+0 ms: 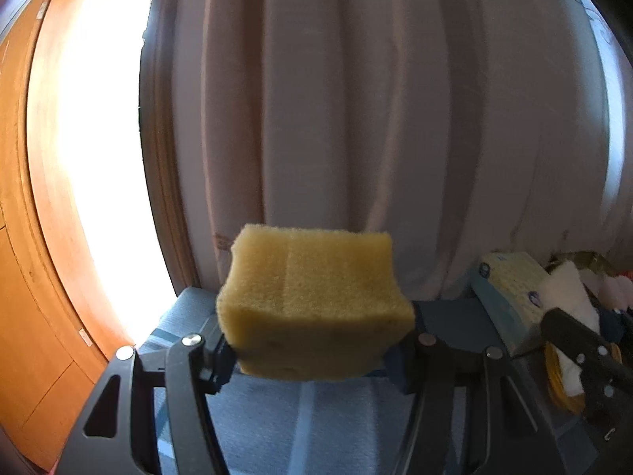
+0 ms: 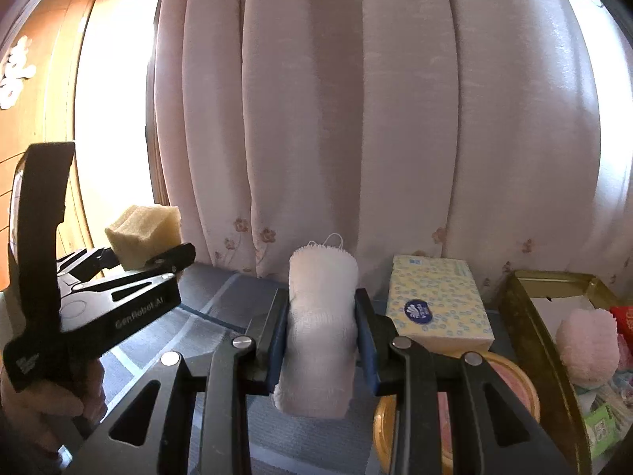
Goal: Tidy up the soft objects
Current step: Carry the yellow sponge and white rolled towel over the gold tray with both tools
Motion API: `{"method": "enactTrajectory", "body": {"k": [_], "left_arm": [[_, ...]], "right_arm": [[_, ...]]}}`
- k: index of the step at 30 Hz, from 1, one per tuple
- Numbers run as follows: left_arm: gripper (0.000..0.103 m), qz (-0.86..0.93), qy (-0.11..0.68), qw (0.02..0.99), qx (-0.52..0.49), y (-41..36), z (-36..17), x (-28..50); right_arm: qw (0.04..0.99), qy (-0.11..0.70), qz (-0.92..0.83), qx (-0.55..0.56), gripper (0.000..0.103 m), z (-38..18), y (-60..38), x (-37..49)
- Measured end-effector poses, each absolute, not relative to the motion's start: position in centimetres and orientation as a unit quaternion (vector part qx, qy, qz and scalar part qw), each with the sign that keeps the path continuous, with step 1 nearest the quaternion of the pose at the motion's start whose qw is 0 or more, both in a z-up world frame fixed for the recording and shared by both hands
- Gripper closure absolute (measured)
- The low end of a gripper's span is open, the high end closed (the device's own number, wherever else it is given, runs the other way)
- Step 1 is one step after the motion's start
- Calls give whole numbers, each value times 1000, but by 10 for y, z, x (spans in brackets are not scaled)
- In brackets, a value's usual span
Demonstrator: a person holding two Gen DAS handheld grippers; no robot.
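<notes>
Left tool (image 1: 316,350) pinches sponge (image 1: 312,304); right tool (image 2: 321,340) squeezes gauze roll (image 2: 320,332).

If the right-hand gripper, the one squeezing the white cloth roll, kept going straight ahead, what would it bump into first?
Most likely the pale curtain. The right gripper, shut on the white cloth roll, points just below level over the blue-grey tabletop, with nothing standing between roll and curtain. The tissue pack sits off to the right. Depth is uncertain.
</notes>
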State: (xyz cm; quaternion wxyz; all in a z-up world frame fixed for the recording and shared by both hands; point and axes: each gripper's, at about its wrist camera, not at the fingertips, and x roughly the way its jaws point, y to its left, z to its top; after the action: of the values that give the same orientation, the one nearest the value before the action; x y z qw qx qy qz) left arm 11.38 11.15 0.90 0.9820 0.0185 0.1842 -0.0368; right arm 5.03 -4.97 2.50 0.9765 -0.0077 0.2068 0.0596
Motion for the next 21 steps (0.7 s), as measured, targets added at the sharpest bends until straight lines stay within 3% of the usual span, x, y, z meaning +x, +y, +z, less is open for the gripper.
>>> {"method": "enactTrajectory", "body": {"k": [21], "left_arm": [[43,-38,170,985,8,65,7,65]], "right_arm": [[981,190,40,-21,68,33,-88,4]]}}
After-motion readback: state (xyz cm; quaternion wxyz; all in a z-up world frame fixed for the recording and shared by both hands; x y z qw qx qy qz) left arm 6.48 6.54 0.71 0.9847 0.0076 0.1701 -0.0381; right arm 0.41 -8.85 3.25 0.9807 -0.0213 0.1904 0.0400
